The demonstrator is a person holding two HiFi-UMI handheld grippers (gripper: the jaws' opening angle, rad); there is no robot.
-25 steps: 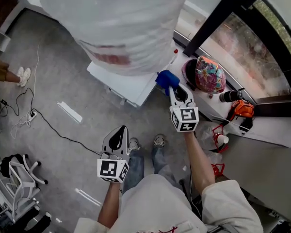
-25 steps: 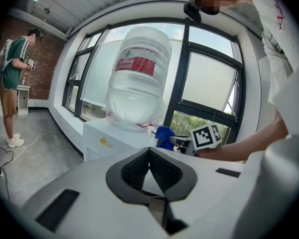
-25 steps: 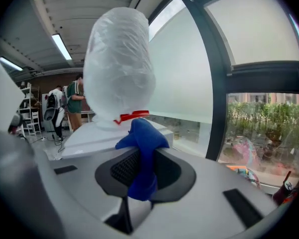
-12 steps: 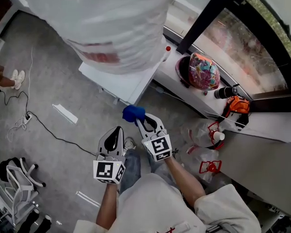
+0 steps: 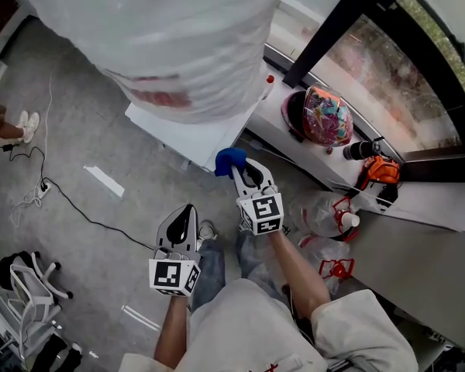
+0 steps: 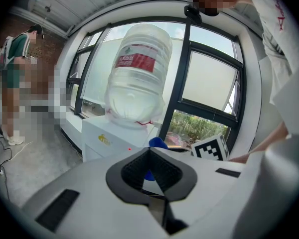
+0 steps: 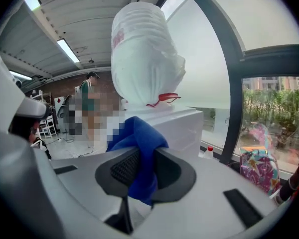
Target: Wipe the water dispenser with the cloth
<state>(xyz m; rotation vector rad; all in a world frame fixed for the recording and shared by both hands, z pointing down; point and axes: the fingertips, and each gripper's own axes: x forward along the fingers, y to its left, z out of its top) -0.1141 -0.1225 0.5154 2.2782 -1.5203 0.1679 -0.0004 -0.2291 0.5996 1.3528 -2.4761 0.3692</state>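
Grey floor (image 5: pixel 85 130) spreads under the person, bounded on the right by a white window ledge (image 5: pixel 294 149) below dark-framed glass. The right tool (image 5: pixel 242 170) is clamped on a blue cloth (image 5: pixel 230 159); in the right gripper view its jaws (image 7: pixel 142 171) press the fabric (image 7: pixel 137 133) from both sides, with a bunch standing above the tips and a tail hanging below. The cloth is held just beside the near corner of the water dispenser (image 5: pixel 194 134), a white box standing on the floor against the ledge; whether the two touch cannot be told. A large clear upturned bottle (image 5: pixel 178 37) with a red label sits on top of the dispenser (image 7: pixel 174 126).

The left tool (image 5: pixel 186 211) hangs lower, nearer the person and well apart from the dispenser, its jaws brought together at the tips with nothing between them (image 6: pixel 150 152). It faces the dispenser (image 6: pixel 107 138) and the bottle (image 6: pixel 139 68).

On the ledge stand a small red-capped bottle (image 5: pixel 270 80) and a colourful patterned item (image 5: pixel 325 115). A black cable (image 5: pixel 70 192) trails across the floor at the left.
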